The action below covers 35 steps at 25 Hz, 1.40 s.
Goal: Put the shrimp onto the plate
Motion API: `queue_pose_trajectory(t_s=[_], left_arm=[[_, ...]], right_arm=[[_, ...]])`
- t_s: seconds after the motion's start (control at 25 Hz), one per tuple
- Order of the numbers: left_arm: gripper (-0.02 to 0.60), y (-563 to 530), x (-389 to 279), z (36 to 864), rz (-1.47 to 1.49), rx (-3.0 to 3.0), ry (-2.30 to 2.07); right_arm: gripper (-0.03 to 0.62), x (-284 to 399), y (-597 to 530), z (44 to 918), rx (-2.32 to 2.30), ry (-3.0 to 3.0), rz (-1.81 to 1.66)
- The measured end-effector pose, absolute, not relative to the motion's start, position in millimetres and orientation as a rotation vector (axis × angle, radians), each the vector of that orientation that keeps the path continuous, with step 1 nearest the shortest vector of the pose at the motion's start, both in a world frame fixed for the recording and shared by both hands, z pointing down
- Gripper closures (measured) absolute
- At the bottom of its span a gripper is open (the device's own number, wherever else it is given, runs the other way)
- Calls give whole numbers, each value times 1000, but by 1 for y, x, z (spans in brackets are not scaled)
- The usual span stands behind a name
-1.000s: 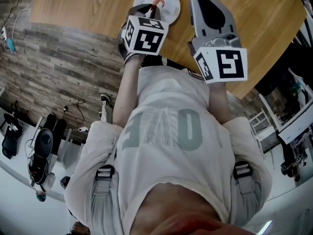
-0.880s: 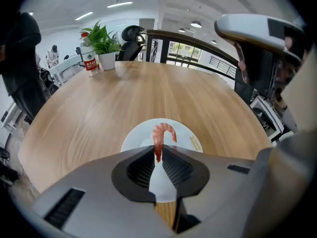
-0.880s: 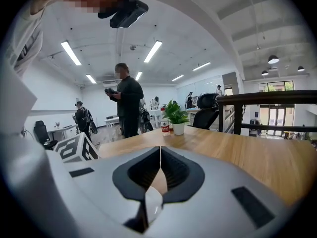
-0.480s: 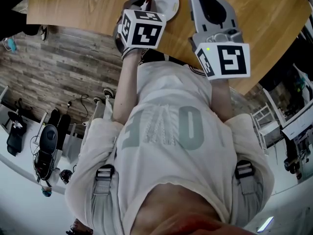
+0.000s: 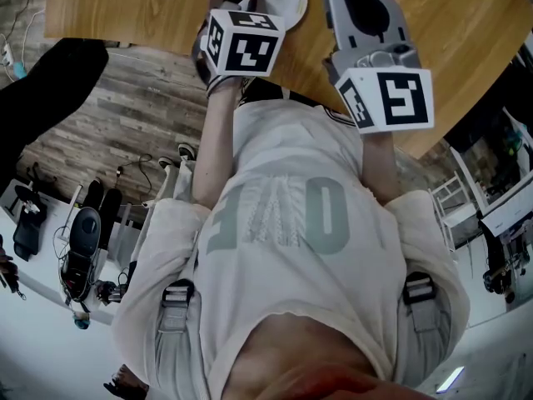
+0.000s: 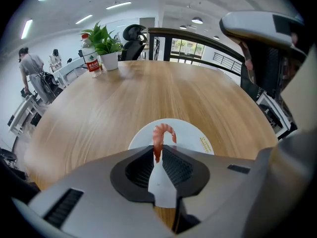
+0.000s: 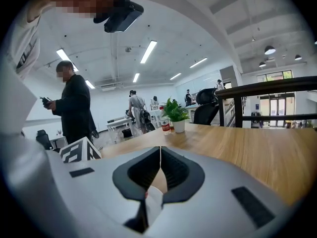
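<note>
Left gripper view looks along the jaws of the left gripper (image 6: pixel 157 150), which are pinched together on the thin tail end of the shrimp (image 6: pixel 161 133). The orange-pink shrimp curls up and over past the jaw tips, right above the white plate (image 6: pixel 190 135). From where things can be seen, I can't tell whether it touches the plate or hangs just over it. The plate sits on the round wooden table (image 6: pixel 124 98), close to the edge nearest the person. At the far edge of the table stand a potted plant (image 6: pixel 105 46) and a bottle (image 6: pixel 92 61) with a red label, side by side and well apart from the plate.

Over on the other side, the right gripper (image 7: pixel 160 152) has its jaws brought fully together, only a hairline seam between the ribbed pads, and nothing in them. It is held above the table, to the right of the plate and apart from it. Beyond the table a person in dark clothes (image 7: pixel 74 108) stands looking down at something held in the hands.
</note>
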State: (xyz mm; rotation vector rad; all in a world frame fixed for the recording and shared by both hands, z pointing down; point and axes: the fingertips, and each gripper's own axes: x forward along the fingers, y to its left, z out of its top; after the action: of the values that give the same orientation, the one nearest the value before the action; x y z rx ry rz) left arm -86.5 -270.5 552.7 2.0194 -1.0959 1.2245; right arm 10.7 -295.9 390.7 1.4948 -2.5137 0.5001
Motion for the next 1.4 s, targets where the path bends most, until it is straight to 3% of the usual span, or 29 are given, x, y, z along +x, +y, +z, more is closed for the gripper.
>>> queue_pose_trajectory(t_s=[0.68, 1.12, 1.4], left_arm=[[509, -272, -77, 529, 1124, 2077, -1109], [511, -307, -93, 440, 826, 2264, -1379], [571, -308, -102, 376, 631, 2445, -1577]], right_arm=[[574, 9, -289, 374, 1531, -2534, 440], [574, -8, -281, 338, 1525, -2596, 276], [574, -16, -271, 296, 1576, -2634, 92]])
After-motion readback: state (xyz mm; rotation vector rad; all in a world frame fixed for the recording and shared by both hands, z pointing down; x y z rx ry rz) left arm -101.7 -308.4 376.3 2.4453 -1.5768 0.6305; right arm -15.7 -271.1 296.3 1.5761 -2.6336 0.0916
